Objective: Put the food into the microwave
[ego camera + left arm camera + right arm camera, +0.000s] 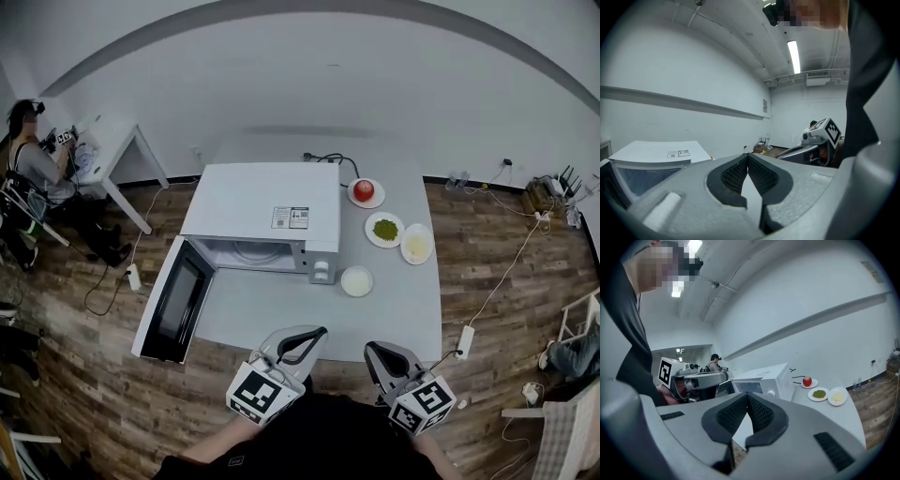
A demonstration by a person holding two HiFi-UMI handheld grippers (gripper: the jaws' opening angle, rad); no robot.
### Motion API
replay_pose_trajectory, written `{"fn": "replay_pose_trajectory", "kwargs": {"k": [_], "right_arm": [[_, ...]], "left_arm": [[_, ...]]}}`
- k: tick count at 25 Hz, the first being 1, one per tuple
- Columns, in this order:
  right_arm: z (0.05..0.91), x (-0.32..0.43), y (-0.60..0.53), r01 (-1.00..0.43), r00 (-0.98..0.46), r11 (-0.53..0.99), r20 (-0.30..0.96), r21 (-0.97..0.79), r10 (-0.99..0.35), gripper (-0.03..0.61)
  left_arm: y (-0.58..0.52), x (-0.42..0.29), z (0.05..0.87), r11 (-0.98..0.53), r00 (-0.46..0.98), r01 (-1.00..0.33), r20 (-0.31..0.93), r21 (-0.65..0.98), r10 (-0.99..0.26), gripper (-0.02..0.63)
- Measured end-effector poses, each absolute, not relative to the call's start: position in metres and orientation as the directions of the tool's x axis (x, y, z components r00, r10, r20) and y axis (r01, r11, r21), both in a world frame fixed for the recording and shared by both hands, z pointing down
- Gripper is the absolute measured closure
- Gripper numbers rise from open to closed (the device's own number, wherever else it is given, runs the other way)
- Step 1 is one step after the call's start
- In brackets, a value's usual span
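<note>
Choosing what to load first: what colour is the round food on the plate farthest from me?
The round food is red, clearest in the head view.

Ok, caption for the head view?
Open microwave and four dishes on the table; left gripper and right gripper shut, empty, at its near edge.

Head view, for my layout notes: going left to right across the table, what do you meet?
Open microwave door → microwave → white dish → plate of green food → plate of pale food. The apple plate overlaps the dish, so it is left out.
</note>
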State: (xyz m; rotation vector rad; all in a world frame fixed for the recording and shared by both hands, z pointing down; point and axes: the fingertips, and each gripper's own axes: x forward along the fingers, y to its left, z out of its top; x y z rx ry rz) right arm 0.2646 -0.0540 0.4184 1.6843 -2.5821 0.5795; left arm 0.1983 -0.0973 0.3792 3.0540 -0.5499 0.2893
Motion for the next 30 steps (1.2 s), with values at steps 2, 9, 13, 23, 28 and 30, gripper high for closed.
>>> {"fn": "replay_pose_trajectory", "kwargs": {"k": [2,9,13,23,28,30], "right_arm": [[0.416,0.261,-0.074,-0.89,-0.416,0.355,0.195,-0.285,-0.888,0.565],[0.429,0.225,-0.115,-0.892,-0.432,0.366,0.262,-0.266,-0.863,0.565],[0.432,0.232,-0.131,-0.907,-0.406,0.339,0.3,-0.251,-0.863,0.565],[0.454,0.247,-0.171,-0.902,-0.431,0.374,0.387,-0.215,-0.815,0.565],[0.476,0.258,-0.187,-0.898,-0.438,0.403,0.45,-0.177,-0.778,0.565],[0.489,0.26,-0.19,-0.897,-0.434,0.412,0.483,-0.157,-0.76,0.565]], "left_arm": [[-0.112,0.19,0.377,-0.939,0.923,-0.344,0.177,-0.018,-0.342,0.604],[-0.146,0.162,0.385,-0.943,0.93,-0.332,0.166,-0.008,-0.329,0.604],[-0.159,0.16,0.393,-0.945,0.932,-0.327,0.172,0.007,-0.321,0.604],[-0.192,0.166,0.421,-0.93,0.914,-0.364,0.21,0.052,-0.346,0.604],[-0.202,0.173,0.424,-0.924,0.912,-0.377,0.201,0.068,-0.358,0.604],[-0.203,0.175,0.428,-0.922,0.911,-0.381,0.2,0.074,-0.361,0.604]]}}
